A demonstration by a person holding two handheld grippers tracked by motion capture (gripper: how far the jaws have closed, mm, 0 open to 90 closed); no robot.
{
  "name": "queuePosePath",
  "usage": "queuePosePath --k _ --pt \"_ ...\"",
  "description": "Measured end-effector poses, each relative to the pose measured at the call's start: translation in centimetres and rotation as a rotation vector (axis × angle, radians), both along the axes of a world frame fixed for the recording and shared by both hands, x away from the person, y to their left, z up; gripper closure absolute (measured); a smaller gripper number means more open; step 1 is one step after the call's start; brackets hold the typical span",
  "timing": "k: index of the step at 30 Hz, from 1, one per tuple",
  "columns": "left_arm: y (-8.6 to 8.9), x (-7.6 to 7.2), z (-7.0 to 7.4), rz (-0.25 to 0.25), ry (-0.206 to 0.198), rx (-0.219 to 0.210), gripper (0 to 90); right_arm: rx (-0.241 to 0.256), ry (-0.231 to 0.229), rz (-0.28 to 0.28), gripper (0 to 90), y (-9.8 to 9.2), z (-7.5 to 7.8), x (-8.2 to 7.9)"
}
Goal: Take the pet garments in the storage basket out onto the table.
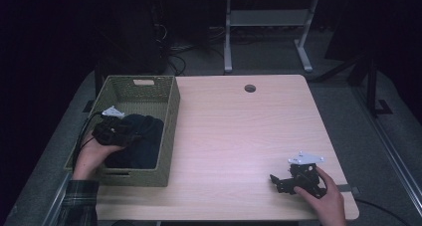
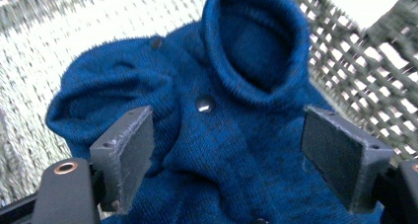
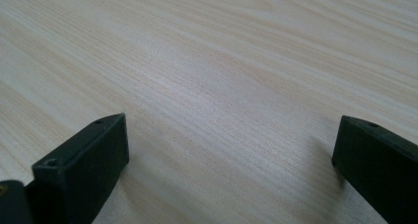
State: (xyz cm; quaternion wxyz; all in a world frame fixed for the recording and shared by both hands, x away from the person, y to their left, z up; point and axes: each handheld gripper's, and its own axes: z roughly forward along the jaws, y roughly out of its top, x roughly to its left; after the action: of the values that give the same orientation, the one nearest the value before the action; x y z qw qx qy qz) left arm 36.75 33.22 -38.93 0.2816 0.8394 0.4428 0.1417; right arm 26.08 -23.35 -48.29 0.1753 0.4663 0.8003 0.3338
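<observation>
- High view: a woven green basket [image 1: 171, 117] stands at the left edge of the wooden table [image 1: 234, 136], and a dark blue garment [image 1: 144, 139] lies bundled inside it. The left gripper [image 1: 115, 131], held in the person's left hand, is lowered into the basket and sits right on top of the garment. The right gripper [image 1: 286, 182] rests on the table near its front right corner, well apart from the basket.
- Left gripper view: the jaws stand wide apart on either side of the blue knit cardigan [image 2: 217, 115], with its rolled collar and a dark button [image 2: 205, 103] between them. The pads do not press any cloth, so nothing is gripped yet. The basket's mesh wall [image 2: 355, 76] shows behind the garment.
- Right gripper view: the jaws are spread wide over bare wood grain [image 3: 222, 76], holding nothing.
- Progress, as a judgement: the work looks to be at its start. The garment is wholly in the basket and not lifted. Left to do: close the left jaws on a fold near the collar, raise it over the basket wall, and bring it onto the table, where the idle right gripper may help.
</observation>
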Motion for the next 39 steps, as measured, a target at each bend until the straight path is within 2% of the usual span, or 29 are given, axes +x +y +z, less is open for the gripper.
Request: queuePosePath --k 1,3,11,17,18,21,22,23,24,25,28,31,35,36,39 --pt "-0.1 0.1 -0.2 0.0 0.01 0.016 20.4 0.0 0.0 0.0 0.4 0.0 0.0 0.0" --pt "-0.1 0.1 -0.3 0.002 0.012 0.014 20.7 0.0 0.0 0.0 0.4 0.0 0.0 0.0" --pt "0.0 0.6 -1.6 -0.001 0.07 0.027 21.3 0.0 0.0 0.0 0.4 0.0 0.0 0.0" --pt "-0.4 0.9 -2.3 -0.001 0.121 0.052 26.9 0.0 0.0 0.0 0.4 0.0 0.0 0.0" --pt "-0.4 0.9 -2.3 -0.001 0.121 0.052 30.2 0.0 0.0 0.0 0.4 0.0 0.0 0.0" --pt "-0.6 1.0 -2.6 -0.009 0.158 0.099 42.7 0.0 0.0 0.0 0.5 0.0 0.0 0.0" --pt "-0.6 1.0 -2.6 -0.009 0.158 0.099 47.5 0.0 0.0 0.0 0.5 0.0 0.0 0.0" --pt "-0.7 1.0 -2.7 -0.008 0.17 0.114 47.5 0.0 0.0 0.0 0.5 0.0 0.0 0.0" --pt "-0.7 1.1 -2.8 -0.007 0.179 0.12 56.8 0.0 0.0 0.0 0.4 0.0 0.0 0.0" --pt "-0.8 1.1 -2.7 -0.006 0.192 0.128 60.7 0.0 0.0 0.0 0.5 0.0 0.0 0.0" --pt "-0.8 1.1 -2.6 0.009 0.204 0.127 70.8 0.0 0.0 0.0 0.4 0.0 0.0 0.0" --pt "-0.7 1.1 -2.5 0.021 0.202 0.121 75.1 0.0 0.0 0.0 0.4 0.0 0.0 0.0" --pt "-0.4 1.0 -1.9 0.031 0.17 0.091 77.3 0.0 0.0 0.0 0.4 0.0 0.0 0.0" --pt "-0.2 0.9 -1.5 0.038 0.153 0.06 77.6 0.0 0.0 0.0 0.4 0.0 0.0 0.0" --pt "0.2 0.8 -0.9 0.045 0.124 0.02 78.3 0.0 0.0 0.0 0.5 0.0 0.0 0.0"
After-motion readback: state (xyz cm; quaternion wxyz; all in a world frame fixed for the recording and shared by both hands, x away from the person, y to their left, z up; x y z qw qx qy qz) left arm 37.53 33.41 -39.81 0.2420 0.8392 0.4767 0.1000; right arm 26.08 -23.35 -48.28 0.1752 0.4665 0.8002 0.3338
